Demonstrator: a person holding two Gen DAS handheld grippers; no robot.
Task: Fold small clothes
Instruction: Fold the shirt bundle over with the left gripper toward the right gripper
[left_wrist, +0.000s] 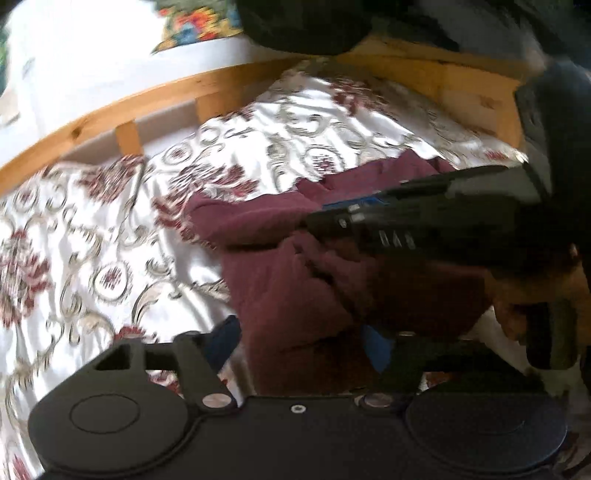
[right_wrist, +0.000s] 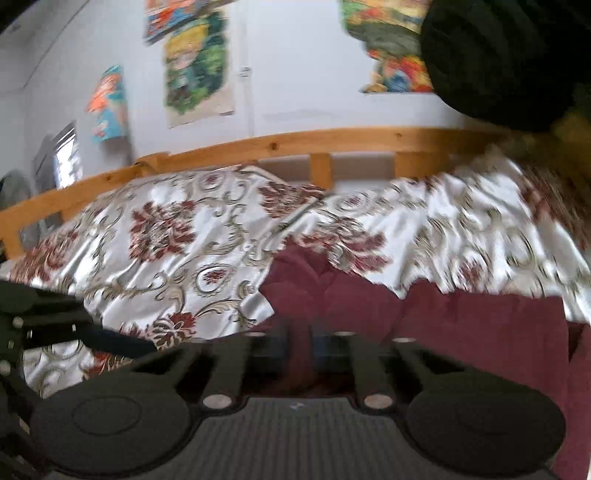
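Observation:
A maroon garment (left_wrist: 280, 266) lies crumpled on a floral bedcover (left_wrist: 92, 236). In the left wrist view my left gripper (left_wrist: 301, 345) hovers low over the garment's near part; its blue-padded fingers (left_wrist: 225, 343) stand apart with a fold of cloth between them. My right gripper (left_wrist: 317, 218) reaches in from the right across the garment. In the right wrist view the right gripper (right_wrist: 299, 345) has its fingers drawn together on a strip of the maroon garment (right_wrist: 461, 325). A black finger (right_wrist: 122, 341) of the left gripper enters from the left edge.
A wooden bed rail (right_wrist: 295, 142) runs behind the bedcover (right_wrist: 177, 236), with a white wall and colourful posters (right_wrist: 195, 62) above. A dark knitted mass (right_wrist: 498, 62) hangs at the upper right. A hand (left_wrist: 532, 295) holds the right gripper's handle.

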